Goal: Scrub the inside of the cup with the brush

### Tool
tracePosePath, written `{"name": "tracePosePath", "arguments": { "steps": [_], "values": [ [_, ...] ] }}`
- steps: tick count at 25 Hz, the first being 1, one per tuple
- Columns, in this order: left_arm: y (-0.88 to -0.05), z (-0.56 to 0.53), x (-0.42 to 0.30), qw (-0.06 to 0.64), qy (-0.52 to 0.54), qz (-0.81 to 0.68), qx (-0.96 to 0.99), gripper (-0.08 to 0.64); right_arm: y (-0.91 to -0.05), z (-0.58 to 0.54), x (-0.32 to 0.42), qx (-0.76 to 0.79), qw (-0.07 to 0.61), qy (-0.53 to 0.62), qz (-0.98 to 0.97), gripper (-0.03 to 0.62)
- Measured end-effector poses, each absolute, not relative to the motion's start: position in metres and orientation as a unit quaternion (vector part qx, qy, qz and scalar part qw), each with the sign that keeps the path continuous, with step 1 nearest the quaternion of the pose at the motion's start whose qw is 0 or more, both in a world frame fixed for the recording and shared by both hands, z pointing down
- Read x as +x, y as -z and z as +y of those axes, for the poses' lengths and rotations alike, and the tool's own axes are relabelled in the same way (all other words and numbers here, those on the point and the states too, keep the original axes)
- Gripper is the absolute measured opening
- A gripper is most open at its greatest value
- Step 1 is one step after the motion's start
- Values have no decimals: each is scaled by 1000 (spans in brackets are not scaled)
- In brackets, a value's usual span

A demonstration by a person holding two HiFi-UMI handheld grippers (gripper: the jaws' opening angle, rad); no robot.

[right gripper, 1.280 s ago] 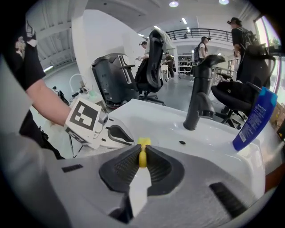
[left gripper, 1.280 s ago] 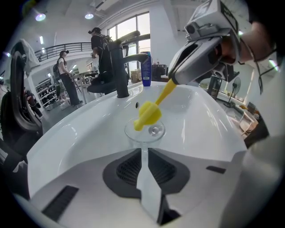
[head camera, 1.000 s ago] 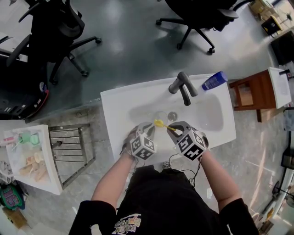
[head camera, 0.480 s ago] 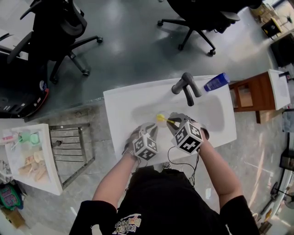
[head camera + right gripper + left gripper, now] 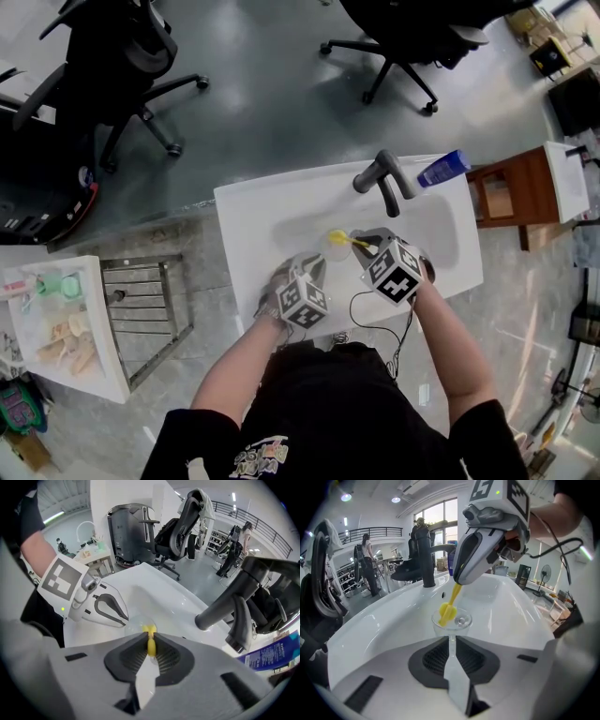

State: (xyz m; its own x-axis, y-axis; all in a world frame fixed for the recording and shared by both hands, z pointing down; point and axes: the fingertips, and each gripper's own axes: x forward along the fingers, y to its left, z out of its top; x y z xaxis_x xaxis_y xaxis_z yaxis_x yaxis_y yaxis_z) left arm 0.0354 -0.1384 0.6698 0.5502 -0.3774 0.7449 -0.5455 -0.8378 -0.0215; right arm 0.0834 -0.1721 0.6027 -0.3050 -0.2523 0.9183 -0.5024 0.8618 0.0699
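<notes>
Left gripper (image 5: 450, 638): jaws narrow, pinching clear cup (image 5: 461, 623) over sink (image 5: 244, 216) basin, near front edge. Right gripper (image 5: 150, 641): clamped on yellow brush (image 5: 448, 612) handle. Both have drifted right, toward faucet (image 5: 384, 178). Brush head sits in cup's mouth, so scrubbing looks under way.

The head view looks steeply down from high above the sink (image 5: 246, 217) and the floor (image 5: 262, 94). Both gripper views sit low and close by the sink's front edge, the left facing back-right, the right back-left. They share the cup (image 5: 451, 619) and faucet (image 5: 423, 550).
</notes>
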Motion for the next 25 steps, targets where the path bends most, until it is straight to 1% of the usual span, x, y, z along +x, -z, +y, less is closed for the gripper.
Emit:
{"name": "tracePosePath", "arguments": {
  "steps": [14,25],
  "values": [
    [-667,-138,36,110,-389,-258,877,41,-605,-154,96,221,568,-140,-780,37],
    [-665,-137,36,110,-389,-255,878,43,-606,-134,85,176,567,-167,-787,37]
  ]
}}
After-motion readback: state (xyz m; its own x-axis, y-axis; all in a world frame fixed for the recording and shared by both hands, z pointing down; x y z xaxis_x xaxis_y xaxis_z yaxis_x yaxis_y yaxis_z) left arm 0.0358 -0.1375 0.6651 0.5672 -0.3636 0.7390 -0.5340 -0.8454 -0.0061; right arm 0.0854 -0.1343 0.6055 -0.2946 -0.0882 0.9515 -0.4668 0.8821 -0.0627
